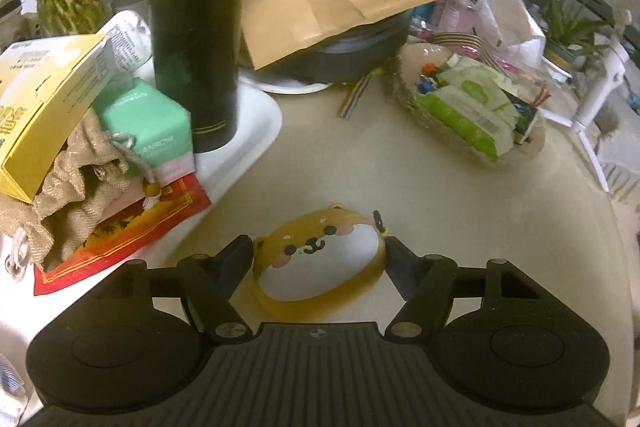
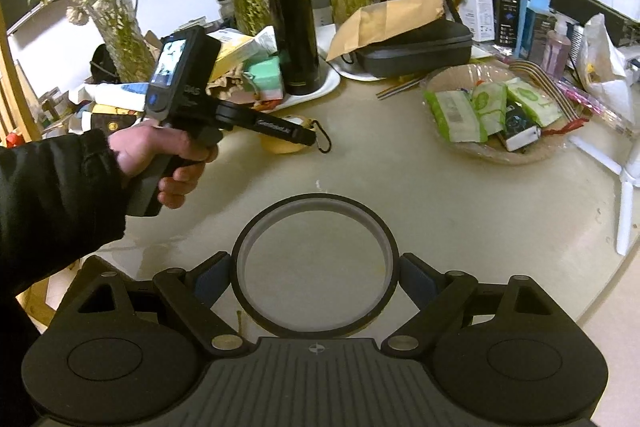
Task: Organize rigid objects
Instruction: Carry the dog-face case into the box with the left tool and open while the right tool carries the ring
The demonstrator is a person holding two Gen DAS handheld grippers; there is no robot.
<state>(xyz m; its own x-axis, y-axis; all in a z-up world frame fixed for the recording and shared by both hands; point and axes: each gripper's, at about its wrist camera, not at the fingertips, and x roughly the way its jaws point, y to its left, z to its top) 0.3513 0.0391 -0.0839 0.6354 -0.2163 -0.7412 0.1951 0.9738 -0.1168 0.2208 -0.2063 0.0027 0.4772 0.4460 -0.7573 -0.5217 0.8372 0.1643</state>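
beige tabletop (image 1: pixel 440 195) carries everything, and the clutter sits at its far side: a white tray (image 1: pixel 256 131) under a tall dark green flask (image 1: pixel 196 27), and a woven basket of green packets (image 1: pixel 472 115) well apart to the right. nearer lies the small yellow-and-white dog-faced case (image 1: pixel 320 259), its long axis running across the left gripper (image 1: pixel 318 255), so the jaws flank its two short ends. the fingers (image 1: pixel 236 255) look to be touching or just shy of the case; i cannot tell whether they press it yet, so i judge it not gripped. the right gripper (image 2: pixel 316 275) holds a black ring with a pale inner face (image 2: pixel 316 263) across its width, the blue pads (image 2: pixel 212 281) on its rim, above the table's near edge. the left hand (image 2: pixel 160 155) is the nearer to the case.
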